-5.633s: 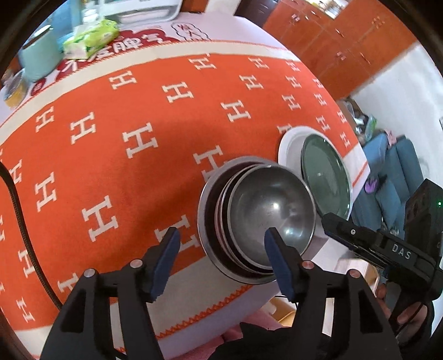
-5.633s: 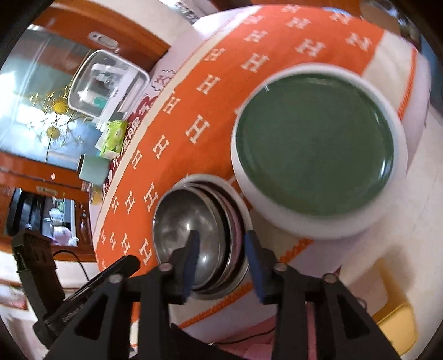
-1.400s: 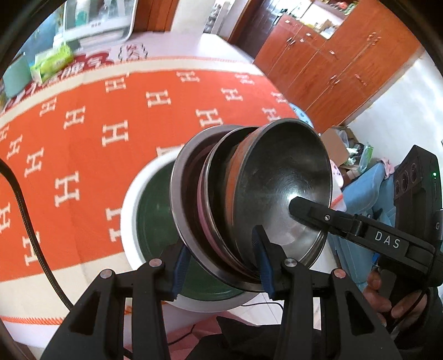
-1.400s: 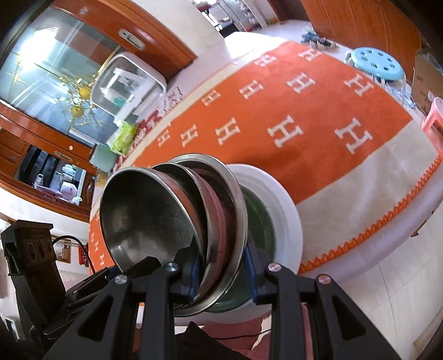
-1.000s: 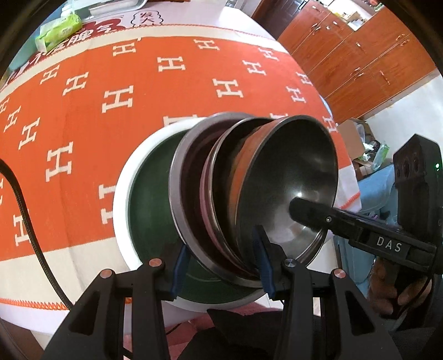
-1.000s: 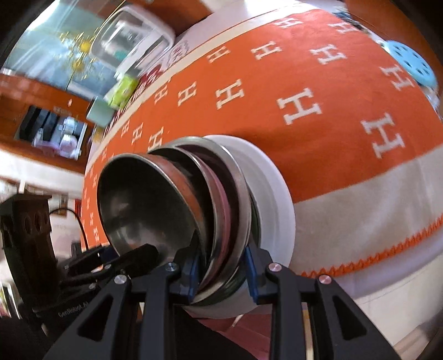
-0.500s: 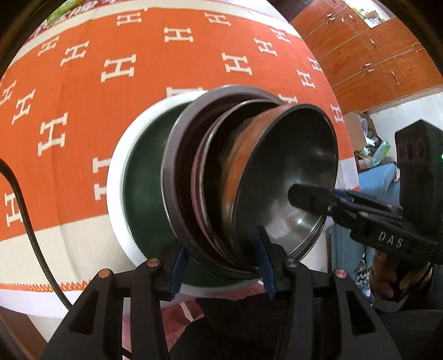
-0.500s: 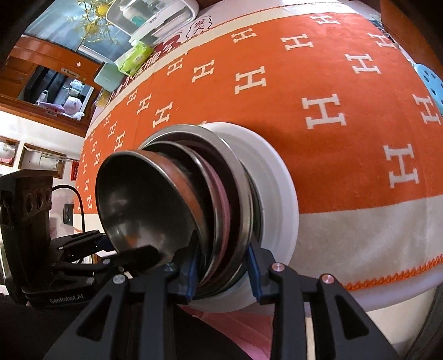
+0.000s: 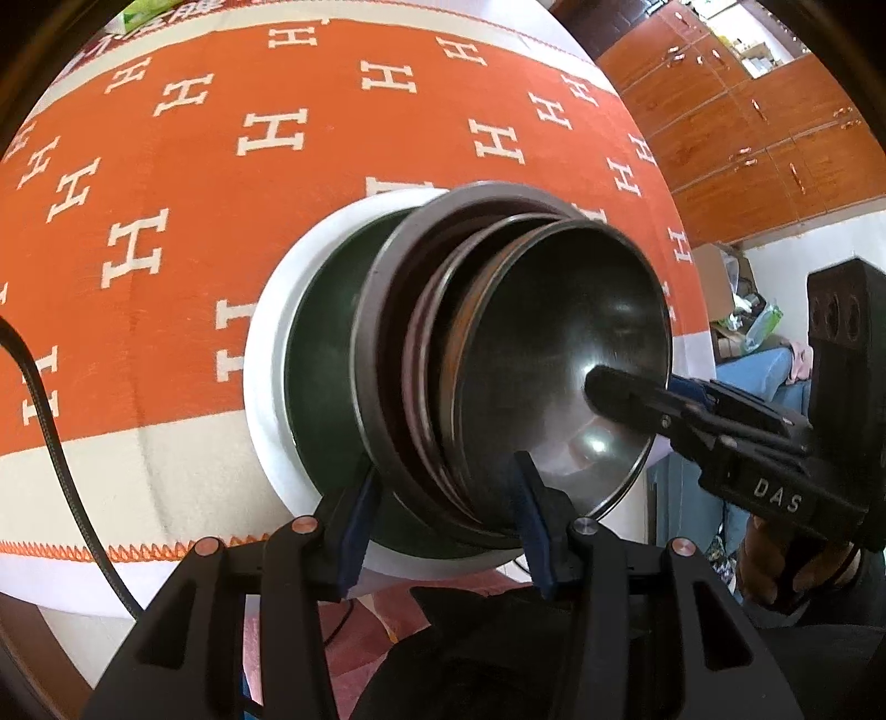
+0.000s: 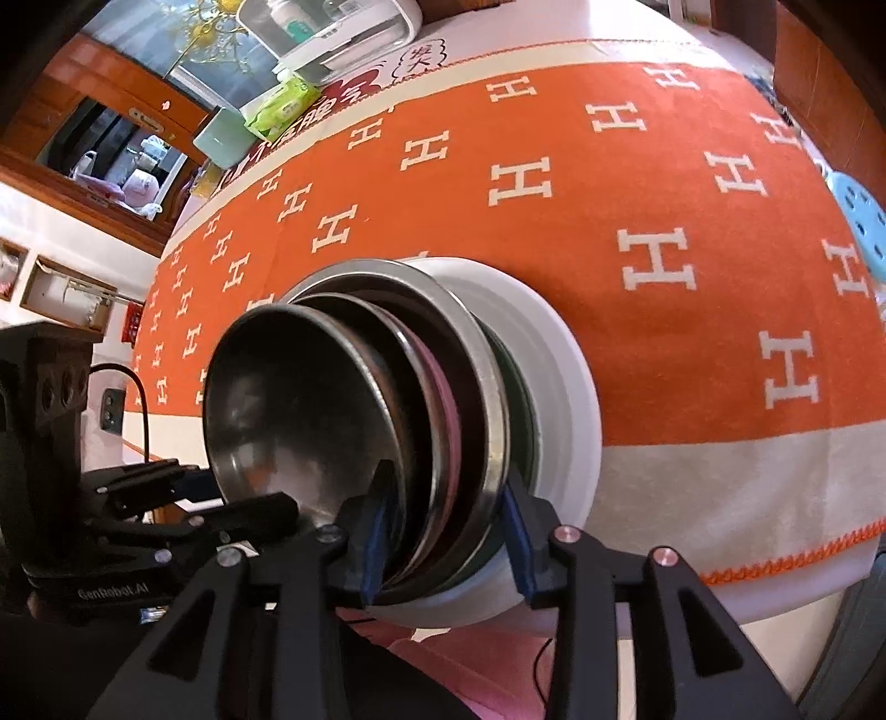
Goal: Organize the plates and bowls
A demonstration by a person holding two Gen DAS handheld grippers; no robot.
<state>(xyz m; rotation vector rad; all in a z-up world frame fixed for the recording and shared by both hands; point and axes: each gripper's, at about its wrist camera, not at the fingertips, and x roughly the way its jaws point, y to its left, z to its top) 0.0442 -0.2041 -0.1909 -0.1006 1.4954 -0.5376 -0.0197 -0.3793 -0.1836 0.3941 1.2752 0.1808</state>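
Note:
A stack of nested steel bowls and plates (image 9: 554, 354), also in the right wrist view (image 10: 310, 410), sits inside a dark green plate (image 9: 321, 376) on a white plate (image 9: 266, 399) at the table's near edge. My left gripper (image 9: 443, 515) straddles the stack's near rim, one finger inside the top bowl and one outside, slightly spread. My right gripper (image 10: 446, 526) straddles the opposite rim the same way, and its black finger (image 9: 620, 393) reaches into the top bowl. The white plate also shows in the right wrist view (image 10: 576, 399).
An orange cloth with white H marks (image 9: 221, 166) covers the table. At the far edge stand a green tissue pack (image 10: 282, 105), a pale green cup (image 10: 221, 138) and a white tray (image 10: 332, 27). Wooden cabinets (image 9: 775, 111) stand behind; a blue stool (image 10: 858, 205) is beside the table.
Both grippers carried the bowl stack rightward and lowered it onto the green and white plates. In the last half second both sets of jaws have widened slightly around the rim.

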